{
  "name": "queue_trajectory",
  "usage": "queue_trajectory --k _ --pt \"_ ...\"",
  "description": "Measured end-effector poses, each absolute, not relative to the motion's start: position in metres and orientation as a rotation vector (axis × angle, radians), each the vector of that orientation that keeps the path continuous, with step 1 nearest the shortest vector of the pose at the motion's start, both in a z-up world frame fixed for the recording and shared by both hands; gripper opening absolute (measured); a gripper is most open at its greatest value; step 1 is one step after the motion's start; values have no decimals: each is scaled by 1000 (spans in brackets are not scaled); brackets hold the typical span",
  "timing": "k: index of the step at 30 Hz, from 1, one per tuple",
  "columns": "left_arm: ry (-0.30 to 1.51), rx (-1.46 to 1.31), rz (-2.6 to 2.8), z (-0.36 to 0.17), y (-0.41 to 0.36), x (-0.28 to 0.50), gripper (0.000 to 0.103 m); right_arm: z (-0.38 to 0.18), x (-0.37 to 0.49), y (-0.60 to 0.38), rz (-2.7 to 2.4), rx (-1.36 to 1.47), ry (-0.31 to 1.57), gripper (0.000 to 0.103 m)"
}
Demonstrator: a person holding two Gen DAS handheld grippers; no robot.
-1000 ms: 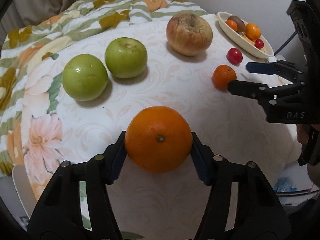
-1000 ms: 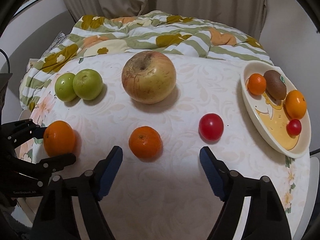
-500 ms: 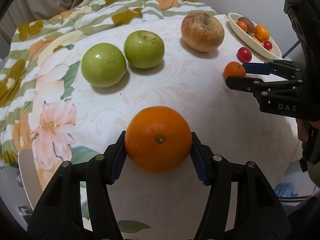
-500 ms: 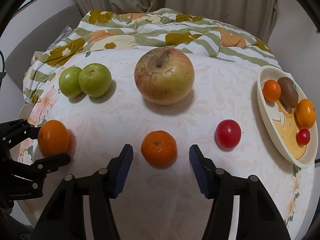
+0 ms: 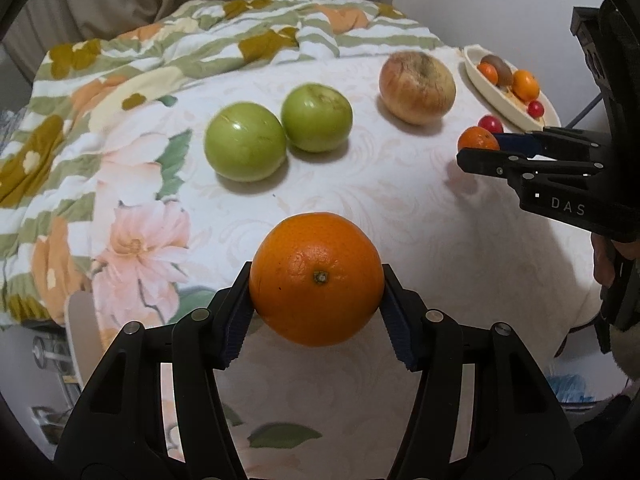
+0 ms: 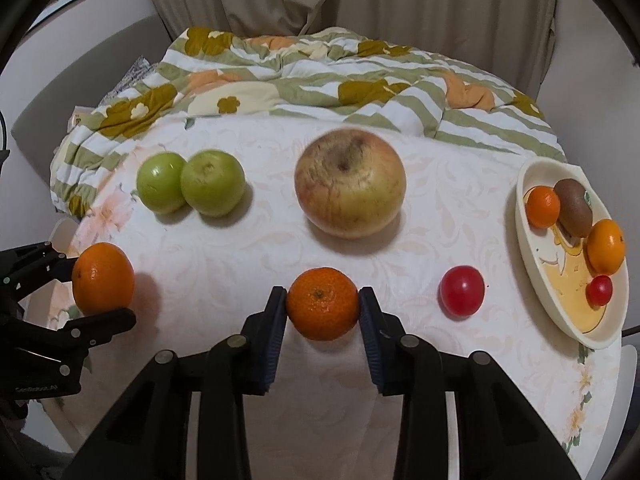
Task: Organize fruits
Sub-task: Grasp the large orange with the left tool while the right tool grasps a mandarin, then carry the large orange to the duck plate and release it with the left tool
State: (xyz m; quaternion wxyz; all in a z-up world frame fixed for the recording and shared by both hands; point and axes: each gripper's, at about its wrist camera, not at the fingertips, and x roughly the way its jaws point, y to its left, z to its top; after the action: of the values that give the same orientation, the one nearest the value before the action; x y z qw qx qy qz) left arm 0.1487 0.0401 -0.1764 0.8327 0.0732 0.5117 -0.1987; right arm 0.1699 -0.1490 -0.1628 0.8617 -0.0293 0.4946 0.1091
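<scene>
Orange and round, a big orange (image 5: pixel 316 279) sits between the blue pads of the left gripper (image 5: pixel 316 312), whose jaws press it from both sides near the left edge of the table (image 6: pixel 240 248). The right gripper (image 6: pixel 322 320) has its jaws closed on a smaller mandarin (image 6: pixel 322 303) close to the front edge, both pads touching its skin. Just beside the mandarin, toward the right edge, lies a red tomato (image 6: pixel 461 290). Farther back a large yellowish apple (image 6: pixel 350 188) stands in the middle, and two green apples (image 6: pixel 192 188) touch each other toward the back left. At the right edge a cream plate (image 6: pixel 532 264) holds a small mandarin, a kiwi (image 6: pixel 573 207), another orange fruit and a small red one. Behind the table a flowered blanket (image 6: pixel 320 76) lies in folds.
</scene>
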Motion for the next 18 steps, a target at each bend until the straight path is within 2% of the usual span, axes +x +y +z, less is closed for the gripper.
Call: queue_trajectory --k 18 --pt "910 166 -452 -83 45 138 66 -74 131 -145 141 -14 880 33"
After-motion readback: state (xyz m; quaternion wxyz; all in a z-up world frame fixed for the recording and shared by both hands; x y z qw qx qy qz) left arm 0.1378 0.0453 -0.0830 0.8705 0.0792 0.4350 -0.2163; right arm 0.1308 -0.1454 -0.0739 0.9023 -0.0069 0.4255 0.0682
